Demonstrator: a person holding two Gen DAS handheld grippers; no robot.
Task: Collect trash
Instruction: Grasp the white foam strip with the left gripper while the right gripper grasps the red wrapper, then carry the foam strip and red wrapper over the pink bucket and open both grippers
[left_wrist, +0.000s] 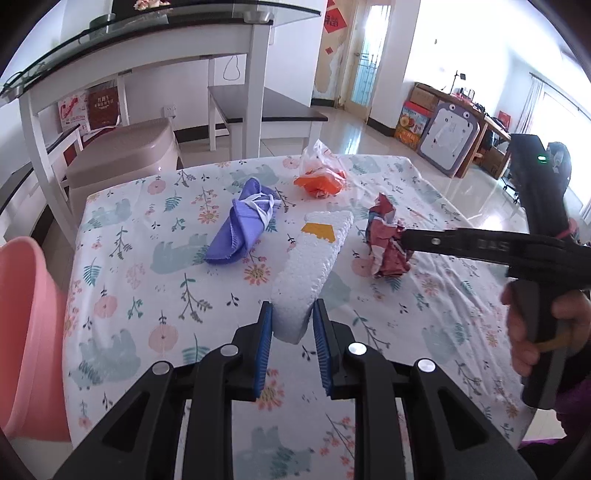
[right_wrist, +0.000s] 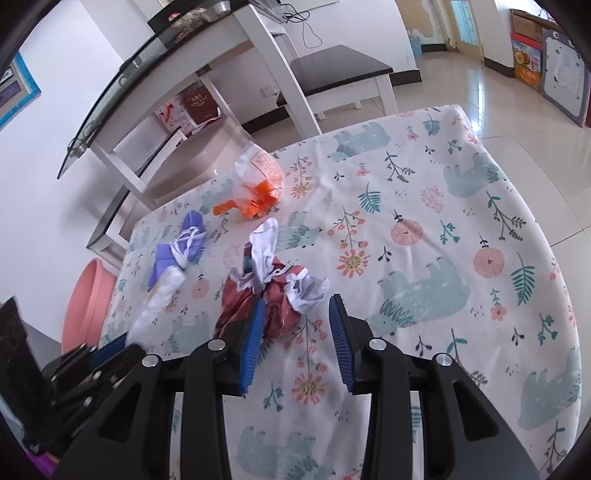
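A long white foam piece (left_wrist: 310, 266) with a yellow patch lies on the floral tablecloth (left_wrist: 147, 295). Its near end sits between the blue pads (left_wrist: 266, 332) of my left gripper (left_wrist: 293, 303), which press on both its sides. A crumpled red and white wrapper (right_wrist: 280, 310) lies right of the foam. My right gripper (right_wrist: 298, 300) stands open around it: the left pad touches the wrapper and the right pad stands apart from it. In the left wrist view, the right gripper (left_wrist: 406, 240) comes in from the right, held by a hand (left_wrist: 535, 332).
A rolled purple cloth (left_wrist: 240, 229) and an orange plastic bag (left_wrist: 321, 181) lie farther back on the table. A pink basin (left_wrist: 26, 332) stands off the table's left edge. Behind are a beige bin (left_wrist: 122, 158), a white glass-topped table (left_wrist: 147, 48) and a bench (left_wrist: 273, 107).
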